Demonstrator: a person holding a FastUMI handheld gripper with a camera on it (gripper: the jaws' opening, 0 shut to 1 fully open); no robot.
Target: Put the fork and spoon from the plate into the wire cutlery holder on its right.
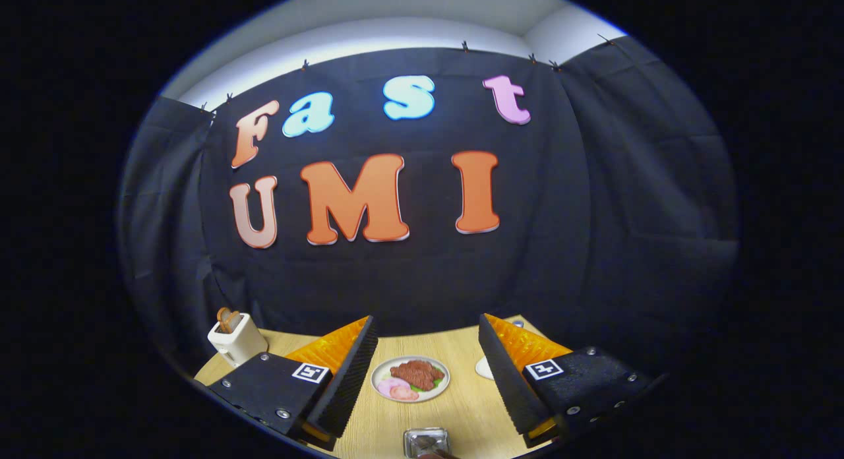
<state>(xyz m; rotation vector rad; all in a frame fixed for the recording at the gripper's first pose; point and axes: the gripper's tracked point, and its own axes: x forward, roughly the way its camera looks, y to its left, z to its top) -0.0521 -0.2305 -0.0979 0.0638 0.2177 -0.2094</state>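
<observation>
Nearest the camera, the hand-held gripper (427,343) has its two ribbed fingers (346,373) spread wide apart, gripping nothing; each finger carries a small square black-and-white marker on its upper face. They hang above a pale wood-grain table (461,406).

Low between the fingers, at the near edge of the table, sits a small shiny metal object (426,441) with a dark inside. It is cut off by the view, so whether this is the wire cutlery holder cannot be told.

Just ahead of the fingers, in the gap between them, lies a round white plate (410,378) bearing brown meat, pink slices and a bit of green. A fork or spoon cannot be made out on it at this size.

To the right, partly hidden behind the right finger, is the edge of a pale round thing (484,368) on the table; what it is cannot be told.

Far left on the table, beyond the left finger, stands a cream-white toaster (237,340) with brown toast poking out of its top.
</observation>
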